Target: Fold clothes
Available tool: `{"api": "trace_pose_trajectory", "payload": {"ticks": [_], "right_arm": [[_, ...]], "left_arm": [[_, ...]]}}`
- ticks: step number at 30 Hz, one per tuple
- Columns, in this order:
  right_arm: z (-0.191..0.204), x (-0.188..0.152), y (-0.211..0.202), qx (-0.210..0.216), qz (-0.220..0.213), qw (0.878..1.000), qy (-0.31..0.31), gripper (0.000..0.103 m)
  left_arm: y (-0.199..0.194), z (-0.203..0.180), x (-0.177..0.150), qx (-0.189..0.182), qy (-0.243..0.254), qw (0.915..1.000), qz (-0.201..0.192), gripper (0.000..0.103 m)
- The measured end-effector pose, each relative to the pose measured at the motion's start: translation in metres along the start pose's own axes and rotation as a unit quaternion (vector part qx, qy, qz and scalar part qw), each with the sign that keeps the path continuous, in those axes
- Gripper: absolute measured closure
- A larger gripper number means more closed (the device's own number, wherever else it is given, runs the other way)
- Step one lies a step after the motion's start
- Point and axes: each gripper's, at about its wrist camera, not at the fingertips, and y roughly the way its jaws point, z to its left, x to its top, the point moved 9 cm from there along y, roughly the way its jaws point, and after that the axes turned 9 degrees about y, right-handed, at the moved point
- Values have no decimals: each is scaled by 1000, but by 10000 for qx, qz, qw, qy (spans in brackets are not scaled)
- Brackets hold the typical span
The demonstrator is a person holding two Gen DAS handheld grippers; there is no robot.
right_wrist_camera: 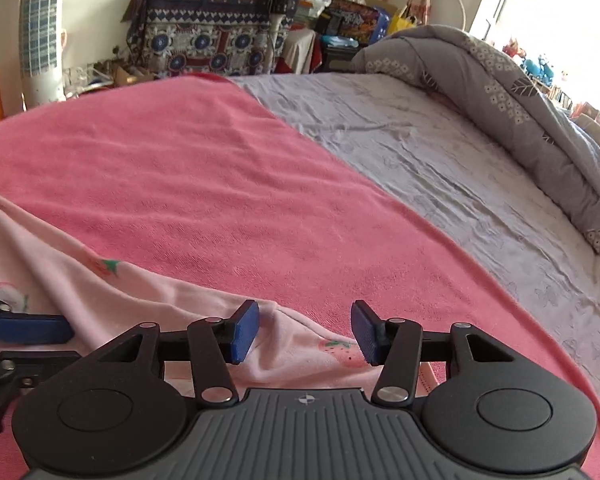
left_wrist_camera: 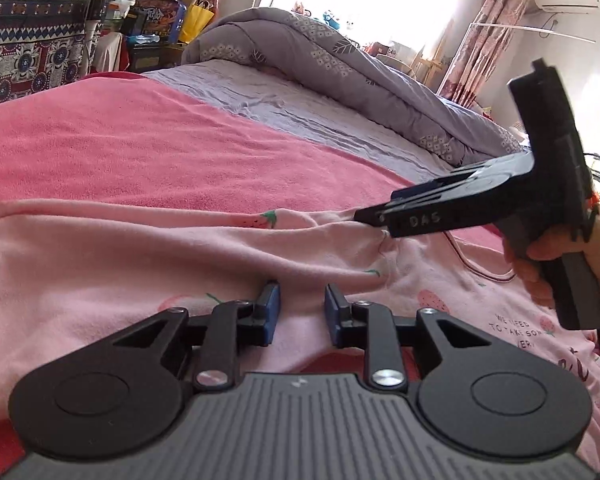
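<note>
The pink top (left_wrist_camera: pixel 112 256) lies rumpled on the pink blanket (left_wrist_camera: pixel 140 152) over the bed, its long ridge of folds running crosswise in the left wrist view, from the far left edge to the right claw's tips. Both claws sit right at that ridge. The left claw (left_wrist_camera: pixel 302 312) hovers over the near side of it, jaws parted, cloth showing in the gap below but nothing pinched as far as I can see. The right claw (right_wrist_camera: pixel 305 330) stands wider apart over the top's far edge, a strawberry print (right_wrist_camera: pixel 340 350) just under its pads, and it too is released. From the left view its tips poke into a bunched knot of fabric, so the right hand (left_wrist_camera: pixel 540 264) looks nearer a grab point; whether cloth is caught there I cannot tell for sure.

Writing: the right claw's side reads "DAS", hand-lettered. On the top's print, "WE NEED TO TAKE SOM…" (left_wrist_camera: pixel 514 326), the rest blurred.
</note>
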Motion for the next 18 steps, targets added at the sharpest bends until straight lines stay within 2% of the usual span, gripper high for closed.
{"api": "trace_pose_trajectory", "payload": {"ticks": [1,3,5,7,10,18], "right_arm": [[3,-5,6,89,129,9999,-16,54],[7,-9,7,201,86,9998,25,57],[9,-11,7,408,135,9989,198,81],[14,-12,6,365,146,9992,120,86],[22,-11,6,111,34,9999,-13,89],[11,13,26,-45,-361,9958,846,93]], "left_arm": [[-1,1,1,-41,-44,10000,-10,69],[-1,3,1,-83,-79,9999,-28,69],[-2,3,1,-111,-87,9999,-38,69],[-3,3,1,-145,-103,9998,-50,68],[-4,4,2,-201,-141,9997,-69,68],[-5,6,0,-314,-238,9992,-110,68]]}}
